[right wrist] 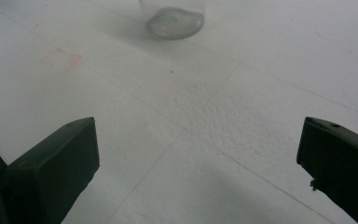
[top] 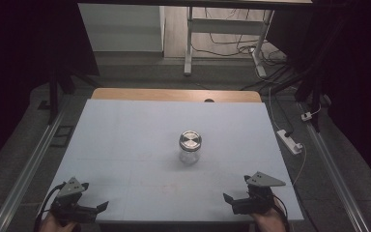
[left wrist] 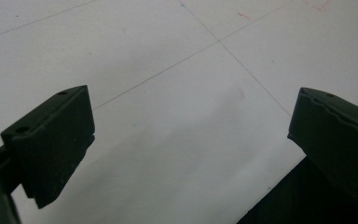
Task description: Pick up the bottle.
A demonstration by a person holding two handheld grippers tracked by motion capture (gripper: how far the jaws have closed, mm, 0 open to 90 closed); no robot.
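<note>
- High view is looking forward and down over the table (top: 125,125).
- Each gripper view is skimming the table closely; the right's shares the jar (right wrist: 175,21).

Black claws (top: 94,207) (top: 228,199) w/ grey triangular plates, black cables.

The glass jar (top: 190,153) is clear, with a shiny brushed metal lid (top: 190,140). The white table cover (top: 125,145) looks matt and slightly grainy. Gripper jaws are matt black plastic.

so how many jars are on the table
1. The jar stands upright near the middle of the table, lid on, ahead of both hand-held grippers; its base also shows at the top of the right gripper view.
</note>
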